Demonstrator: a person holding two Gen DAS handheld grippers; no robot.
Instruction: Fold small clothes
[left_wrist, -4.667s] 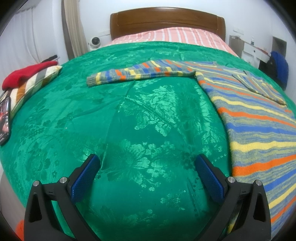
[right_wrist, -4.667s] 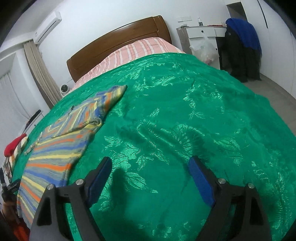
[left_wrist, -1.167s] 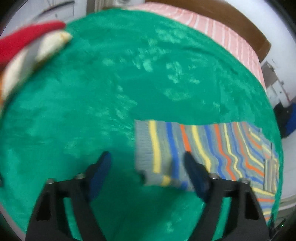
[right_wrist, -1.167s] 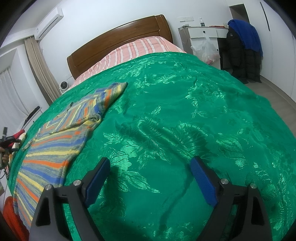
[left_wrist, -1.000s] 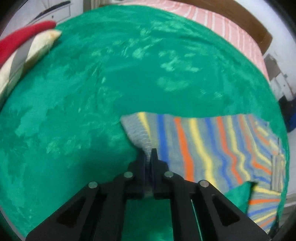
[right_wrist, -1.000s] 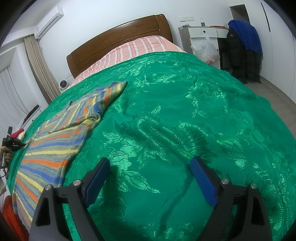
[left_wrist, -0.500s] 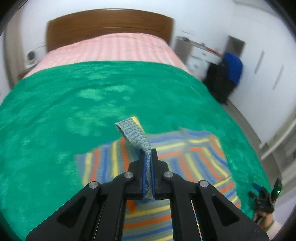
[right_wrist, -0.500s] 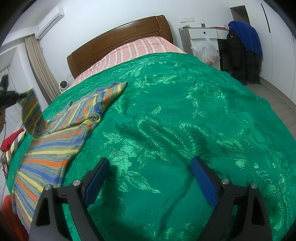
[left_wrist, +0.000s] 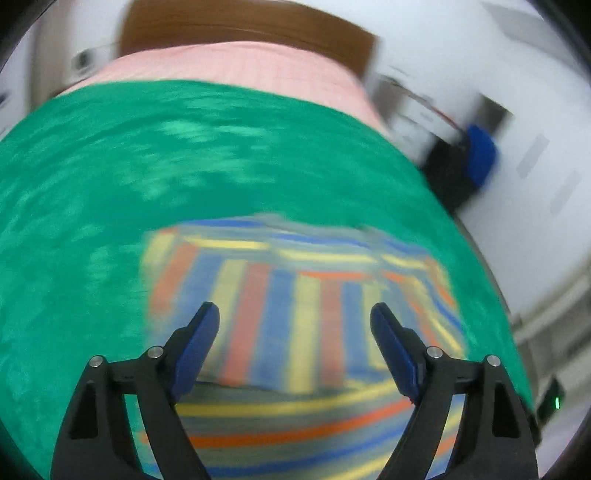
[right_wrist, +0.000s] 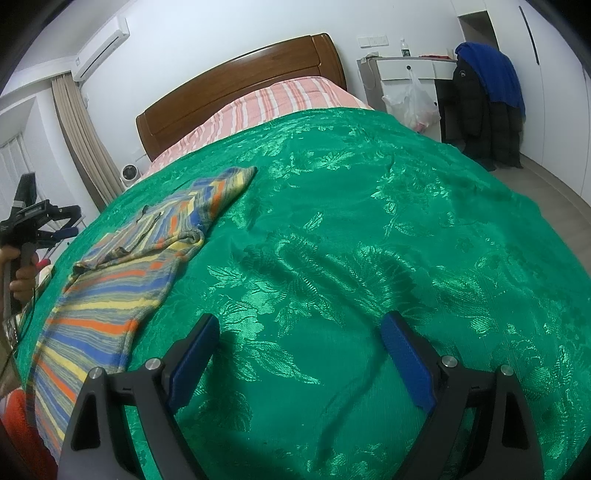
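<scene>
Left wrist view: the left gripper (left_wrist: 291, 321) has just let go, its jaws have been opening and now stand wide with nothing between them, and the sleeve it carried a moment ago lies across the body of the striped sweater (left_wrist: 295, 302) on the green bedspread (left_wrist: 184, 155). That looks like one sleeve fold done. The right gripper (right_wrist: 299, 336) hangs wide and empty over bare bedspread, well apart from the sweater, whose far sleeve is not yet folded.

Green bedspread (right_wrist: 369, 221), striped sweater (right_wrist: 110, 295) lying on it
</scene>
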